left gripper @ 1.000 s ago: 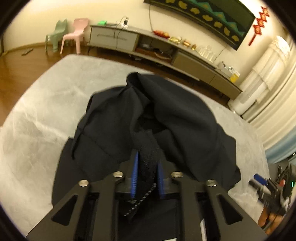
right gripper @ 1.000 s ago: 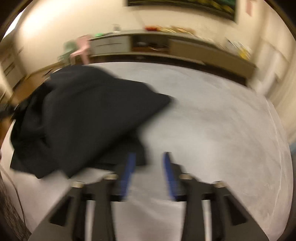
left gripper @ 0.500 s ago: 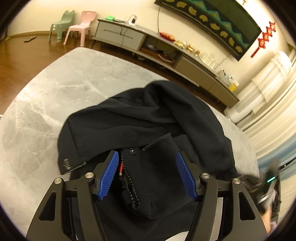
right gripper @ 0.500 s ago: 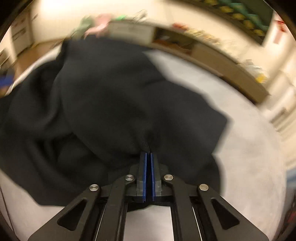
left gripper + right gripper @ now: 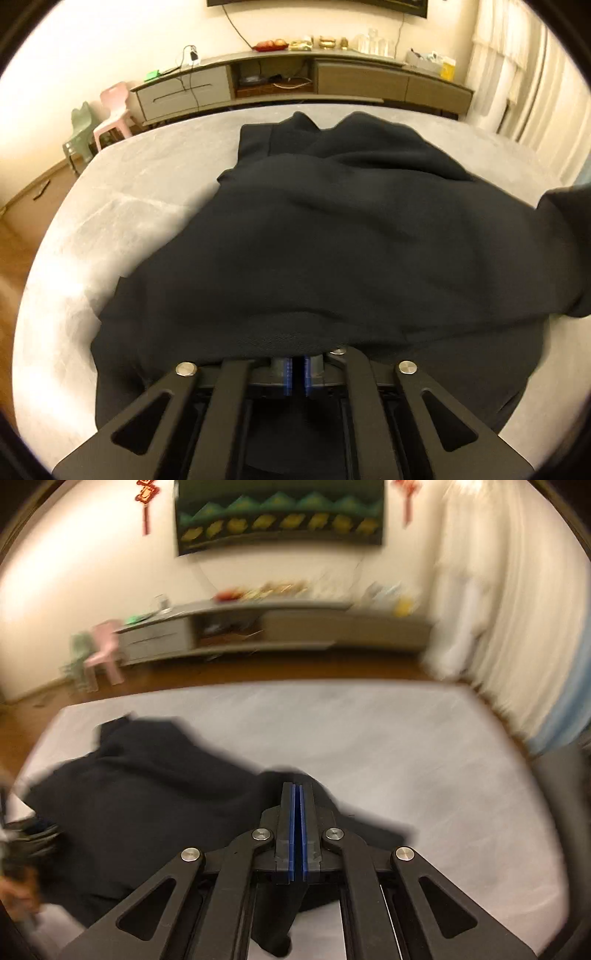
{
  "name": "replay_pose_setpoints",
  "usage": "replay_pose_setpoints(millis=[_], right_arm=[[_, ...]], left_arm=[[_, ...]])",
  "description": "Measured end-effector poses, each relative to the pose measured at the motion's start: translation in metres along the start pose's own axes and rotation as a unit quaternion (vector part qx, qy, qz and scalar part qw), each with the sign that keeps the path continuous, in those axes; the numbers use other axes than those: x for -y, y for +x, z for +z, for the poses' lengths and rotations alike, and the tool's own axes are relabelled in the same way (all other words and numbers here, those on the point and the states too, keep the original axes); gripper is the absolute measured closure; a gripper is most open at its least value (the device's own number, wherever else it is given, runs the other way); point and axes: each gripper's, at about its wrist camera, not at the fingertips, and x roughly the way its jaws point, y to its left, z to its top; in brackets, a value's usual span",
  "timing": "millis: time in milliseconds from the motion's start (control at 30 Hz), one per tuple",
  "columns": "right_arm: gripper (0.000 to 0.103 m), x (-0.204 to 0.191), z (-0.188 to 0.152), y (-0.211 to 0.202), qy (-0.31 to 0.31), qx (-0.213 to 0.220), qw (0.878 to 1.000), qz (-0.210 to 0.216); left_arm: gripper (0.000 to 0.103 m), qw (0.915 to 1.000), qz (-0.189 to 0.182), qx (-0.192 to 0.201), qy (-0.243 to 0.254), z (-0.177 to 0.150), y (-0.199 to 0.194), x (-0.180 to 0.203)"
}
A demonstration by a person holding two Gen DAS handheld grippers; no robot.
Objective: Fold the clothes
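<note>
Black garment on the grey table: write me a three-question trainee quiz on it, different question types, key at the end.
1. True or false: the left gripper is wide open above the black garment.
2. Multiple choice: in the right wrist view, the right gripper is
A. closed with dark cloth hanging below it
B. open over bare table
C. gripping a pink chair
3. Fill in: the garment lies on a ____ table.

Key: 1 false, its blue pads sit close together with fabric draped over them. 2 A. 3 grey.
</note>
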Motion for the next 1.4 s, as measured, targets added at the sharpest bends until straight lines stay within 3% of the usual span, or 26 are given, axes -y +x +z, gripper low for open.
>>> replay_pose_setpoints(millis=[33, 100, 133, 200, 267, 300, 333, 400, 467, 500, 533, 567, 600, 667, 767, 867, 967, 1033, 1100, 1167, 1300, 1400], right_arm=[[0.101, 0.012, 0.004, -0.009, 0.016, 0.017, 1.000, -0.004], [0.103, 0.053, 0.023, -0.040, 0.067, 0.079, 0.994, -0.025], [0.103, 0.076, 0.036, -0.061, 0.093, 0.119, 0.987, -0.059], [0.103, 0.124, 0.044, -0.107, 0.135, 0.191, 0.961, -0.150], [0.103, 0.165, 0.039, -0.128, 0.180, 0.203, 0.944, -0.188], [0.103, 0.187, 0.032, -0.124, 0.203, 0.184, 0.942, -0.192], [0.102, 0.202, 0.024, -0.116, 0.220, 0.159, 0.943, -0.190], [0.099, 0.209, 0.008, -0.087, 0.234, 0.096, 0.954, -0.164], [0.097, 0.191, 0.001, -0.056, 0.217, 0.045, 0.969, -0.111], [0.090, 0.167, -0.002, -0.042, 0.191, 0.025, 0.978, -0.080], [0.080, 0.133, -0.007, -0.029, 0.155, 0.008, 0.987, -0.046], [0.054, 0.099, -0.011, -0.016, 0.119, -0.009, 0.993, -0.012], [0.041, 0.065, -0.016, -0.003, 0.082, -0.026, 0.996, 0.023], [0.040, 0.012, -0.030, 0.014, 0.012, -0.050, 0.996, 0.072], [0.038, -0.065, -0.066, 0.043, -0.136, -0.090, 0.980, 0.116], [0.038, -0.118, -0.097, 0.063, -0.250, -0.111, 0.957, 0.091], [0.038, -0.118, -0.109, 0.084, -0.271, -0.141, 0.951, 0.048], [0.042, -0.101, -0.098, 0.095, -0.235, -0.155, 0.958, 0.060], [0.090, -0.089, -0.089, 0.097, -0.215, -0.156, 0.963, 0.053], [0.094, -0.079, -0.082, 0.093, -0.206, -0.149, 0.967, 0.032], [0.096, -0.058, -0.065, 0.062, -0.172, -0.087, 0.981, -0.016], [0.096, -0.053, -0.053, 0.041, -0.152, -0.054, 0.987, -0.023]], left_arm=[[0.099, 0.9996, -0.004, 0.021, -0.015, 0.006, -0.012, -0.011], [0.100, 0.9922, -0.021, 0.107, -0.059, 0.020, -0.075, -0.048], [0.100, 0.9846, -0.031, 0.151, -0.082, 0.024, -0.109, -0.069], [0.100, 0.9651, -0.046, 0.227, -0.123, 0.026, -0.170, -0.115], [0.100, 0.9599, -0.077, 0.226, -0.147, 0.021, -0.182, -0.153], [0.100, 0.9655, -0.080, 0.195, -0.153, 0.018, -0.168, -0.171], [0.100, 0.9687, -0.061, 0.176, -0.164, 0.016, -0.156, -0.181], [0.100, 0.9768, -0.029, 0.099, -0.188, 0.010, -0.111, -0.195], [0.100, 0.9780, -0.030, 0.083, -0.189, 0.009, -0.099, -0.187], [0.100, 0.9785, -0.030, 0.075, -0.189, 0.009, -0.093, -0.184], [0.100, 0.9790, -0.030, 0.067, -0.190, 0.009, -0.087, -0.180], [0.100, 0.9801, -0.029, 0.084, -0.177, 0.012, -0.095, -0.173], [0.100, 0.9803, -0.028, 0.105, -0.165, 0.017, -0.104, -0.165], [0.100, 0.9785, -0.033, 0.121, -0.164, 0.020, -0.108, -0.162], [0.100, 0.9756, -0.037, 0.138, -0.166, 0.022, -0.112, -0.163], [0.100, 0.9718, -0.039, 0.141, -0.185, 0.019, -0.110, -0.175], [0.100, 0.9656, -0.054, 0.148, -0.206, 0.015, -0.114, -0.188], [0.100, 0.9614, -0.063, 0.167, -0.210, 0.015, -0.123, -0.191], [0.100, 0.9567, -0.071, 0.186, -0.213, 0.016, -0.132, -0.194], [0.100, 0.9516, -0.080, 0.204, -0.215, 0.017, -0.141, -0.197], [0.101, 0.9345, -0.064, 0.244, -0.252, 0.023, -0.161, -0.223], [0.101, 0.9300, -0.058, 0.228, -0.282, 0.022, -0.151, -0.242]])
